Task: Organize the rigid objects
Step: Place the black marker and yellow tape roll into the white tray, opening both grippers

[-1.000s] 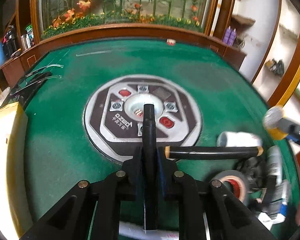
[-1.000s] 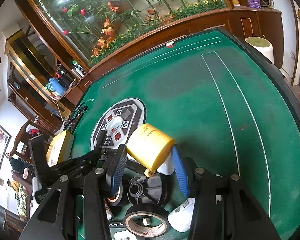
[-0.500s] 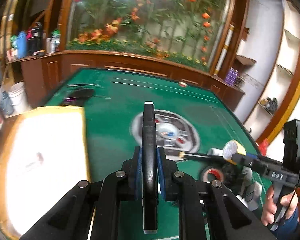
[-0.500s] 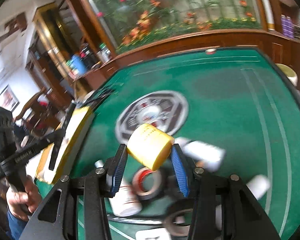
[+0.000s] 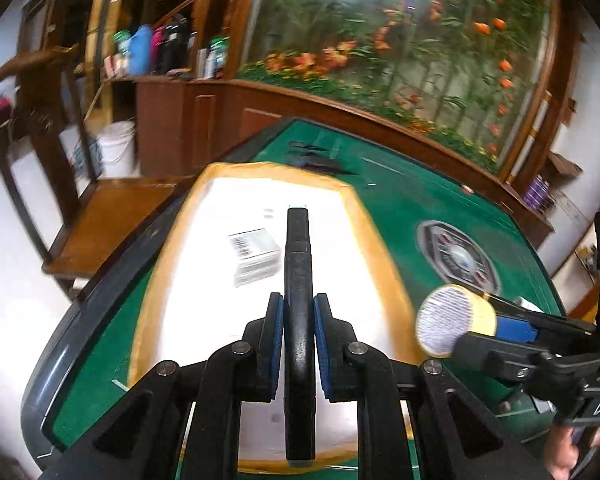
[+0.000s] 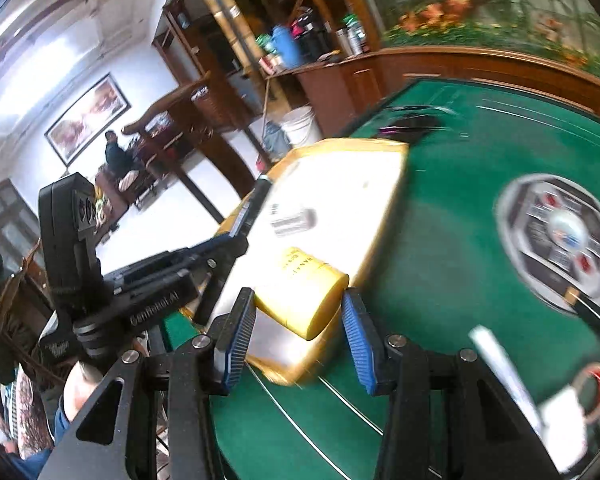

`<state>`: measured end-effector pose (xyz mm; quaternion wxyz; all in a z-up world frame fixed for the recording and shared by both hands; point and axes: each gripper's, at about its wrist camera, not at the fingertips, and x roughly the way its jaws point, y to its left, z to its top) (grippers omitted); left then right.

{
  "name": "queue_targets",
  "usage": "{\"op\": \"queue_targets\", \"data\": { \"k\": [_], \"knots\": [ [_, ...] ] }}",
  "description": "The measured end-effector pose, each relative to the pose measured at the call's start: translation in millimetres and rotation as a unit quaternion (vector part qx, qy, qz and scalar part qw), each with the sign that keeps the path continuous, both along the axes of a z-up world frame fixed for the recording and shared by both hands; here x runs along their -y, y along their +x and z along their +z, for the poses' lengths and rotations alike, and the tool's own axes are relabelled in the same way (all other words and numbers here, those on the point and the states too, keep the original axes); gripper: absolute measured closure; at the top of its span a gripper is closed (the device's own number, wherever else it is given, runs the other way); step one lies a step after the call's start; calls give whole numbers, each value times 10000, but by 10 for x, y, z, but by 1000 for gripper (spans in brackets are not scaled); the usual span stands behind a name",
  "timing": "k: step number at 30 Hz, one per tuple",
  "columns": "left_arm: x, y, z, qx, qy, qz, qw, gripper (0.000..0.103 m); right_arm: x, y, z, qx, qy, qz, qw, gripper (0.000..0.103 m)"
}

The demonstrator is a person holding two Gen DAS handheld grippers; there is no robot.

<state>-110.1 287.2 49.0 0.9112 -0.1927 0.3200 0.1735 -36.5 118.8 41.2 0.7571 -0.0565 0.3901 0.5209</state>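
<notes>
Dark wooden cabinets [image 5: 188, 120] line white walls — a glass-fronted flower display [image 5: 400, 48], a white plastic bucket [image 5: 118, 148] on pale floor.

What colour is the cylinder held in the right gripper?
Yellow, with a white ribbed end face; the yellow cylinder shows best in the right wrist view, between the right gripper's blue pads.

Motion blur across both wrist views. Small white box with a barcode [image 5: 255, 255] inside the yellow-rimmed white tray [image 5: 384, 236]: print unreadable, smeared in the right view too. Long black marker-like stick [image 5: 299, 320]: its middle is hidden between the blue pads [image 5: 274, 344], and the tray under it is covered. Yellow cylindrical jar [image 6: 300, 292]: lettering too blurred to read, underside out of sight. Dark thin objects on the green felt table [image 5: 388, 200] beyond the tray: streaked, can't identify. Round grey centre console [image 6: 560, 236]: buttons smeared. White tube and red-cored tape roll [image 6: 594, 384] at lower right: blurred, partly overlapping. Person's hand [image 5: 568, 452] cut by frame edge.
</notes>
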Motion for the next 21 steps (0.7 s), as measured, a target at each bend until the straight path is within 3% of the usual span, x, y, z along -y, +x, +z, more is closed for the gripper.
{"op": "queue_targets", "data": {
  "k": [6, 12, 21],
  "knots": [
    [-175, -19, -167, -236, 1, 201, 9995, 88, -541, 25, -238, -117, -345, 50, 9993, 60],
    [-181, -6, -276, -457, 136, 341, 9983, 88, -776, 22, -509, -100, -777, 131, 9968, 60],
    [-271, -97, -343, -525, 48, 450, 9976, 88, -843, -160, -562, 481, -957, 400, 9934, 63]
  ]
}}
